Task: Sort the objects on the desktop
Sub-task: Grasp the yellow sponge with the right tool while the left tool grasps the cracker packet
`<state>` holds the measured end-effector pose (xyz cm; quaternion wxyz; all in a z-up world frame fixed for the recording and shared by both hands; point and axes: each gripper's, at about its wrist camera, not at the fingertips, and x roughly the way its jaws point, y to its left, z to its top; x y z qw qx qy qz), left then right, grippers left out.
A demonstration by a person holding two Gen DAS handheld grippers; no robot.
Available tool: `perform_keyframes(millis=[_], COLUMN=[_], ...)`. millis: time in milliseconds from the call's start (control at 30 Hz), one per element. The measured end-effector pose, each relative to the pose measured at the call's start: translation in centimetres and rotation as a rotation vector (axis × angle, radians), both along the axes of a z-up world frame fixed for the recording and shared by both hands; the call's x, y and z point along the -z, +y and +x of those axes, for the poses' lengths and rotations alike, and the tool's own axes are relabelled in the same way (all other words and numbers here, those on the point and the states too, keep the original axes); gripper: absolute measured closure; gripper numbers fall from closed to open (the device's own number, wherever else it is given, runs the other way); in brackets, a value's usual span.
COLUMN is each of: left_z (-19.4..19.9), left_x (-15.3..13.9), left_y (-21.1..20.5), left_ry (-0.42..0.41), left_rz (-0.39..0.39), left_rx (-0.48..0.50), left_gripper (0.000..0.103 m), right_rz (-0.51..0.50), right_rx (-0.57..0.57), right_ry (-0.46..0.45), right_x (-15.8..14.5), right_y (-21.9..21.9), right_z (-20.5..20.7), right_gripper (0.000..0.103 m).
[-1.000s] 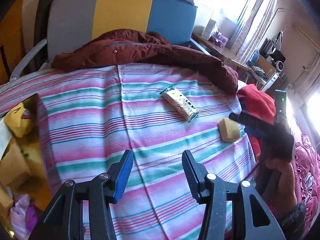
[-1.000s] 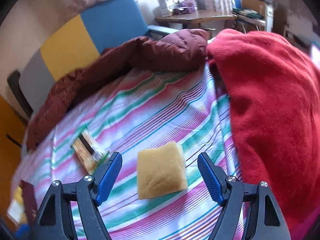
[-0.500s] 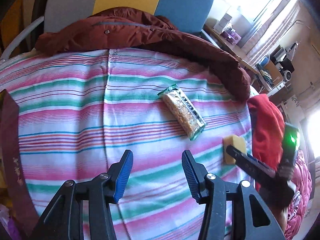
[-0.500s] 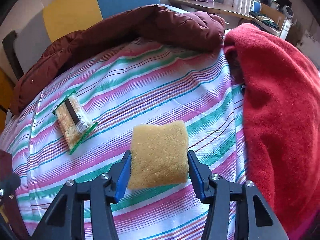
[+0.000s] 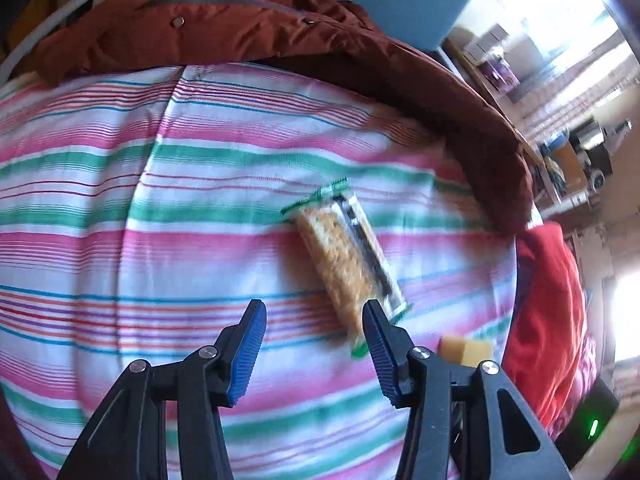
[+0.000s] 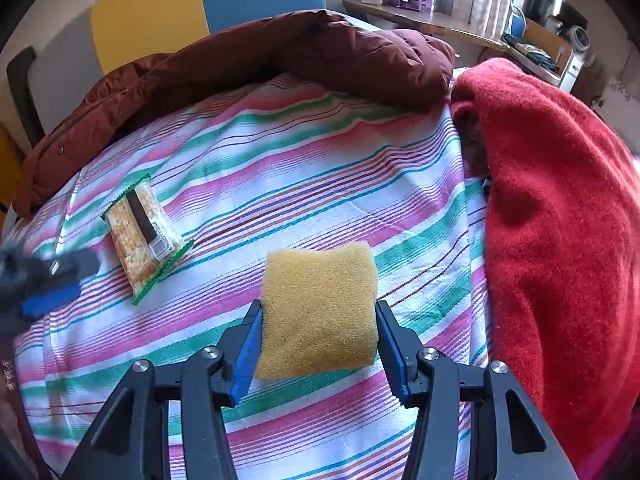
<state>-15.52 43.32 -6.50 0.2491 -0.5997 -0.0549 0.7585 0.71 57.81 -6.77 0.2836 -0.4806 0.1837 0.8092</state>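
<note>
A yellow sponge (image 6: 320, 308) lies on the striped sheet (image 6: 320, 184), and my right gripper (image 6: 318, 306) is shut on it, both blue pads pressing its sides. A snack packet (image 6: 144, 232) with green edges lies to its left. In the left wrist view the same snack packet (image 5: 348, 256) lies just beyond the right finger of my left gripper (image 5: 313, 308). That gripper is open, with only sheet between its fingers. The sponge (image 5: 466, 350) shows past its right finger. In the right wrist view, the left gripper (image 6: 68, 280) appears blurred at the left edge.
A maroon jacket (image 6: 280, 52) lies across the far side of the sheet. A red blanket (image 6: 560, 220) is heaped along the right. Behind are a yellow and blue headboard (image 6: 200, 4) and a cluttered desk (image 6: 432, 20).
The right gripper's jaws closed onto the sponge. The left gripper moved right and lower towards the snack packet, and the yellow box at its left went out of view.
</note>
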Motion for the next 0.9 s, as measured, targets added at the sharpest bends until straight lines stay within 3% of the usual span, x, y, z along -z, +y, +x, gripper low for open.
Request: perform_keyframes(millis=[333, 533, 767, 833, 900], left_z=[-1.7, -1.3, -0.5, 0.1, 0.8], left_x=[1.0, 1.0, 1.2, 1.3, 1.2], left_y=[3.1, 4.2, 6.1, 6.3, 6.1], left_ry=[-0.014, -0.007, 0.076, 0.118, 0.166], left_rz=[-0.085, -0.082, -0.163, -0.183, -0.221], left_rx=[-0.037, -0.064, 0.001, 0.059, 0.095], left_gripper=[0.047, 0.045, 0.031, 0.032, 0.044], right_rz=[-0.021, -0.028, -0.032, -0.027, -0.026], right_rx=[0.005, 0.008, 0.006, 0.000, -0.003], right_ry=[0.005, 0.004, 0.005, 0.002, 0.003], right_x=[0.1, 0.1, 0.2, 0.3, 0.3], right_y=[0.5, 0.6, 1.0, 1.1, 1.1], right_z=[0.1, 0.2, -0.1, -0.3, -0.3], right_gripper=[0.049, 0.049, 0.048, 0.048, 0.049])
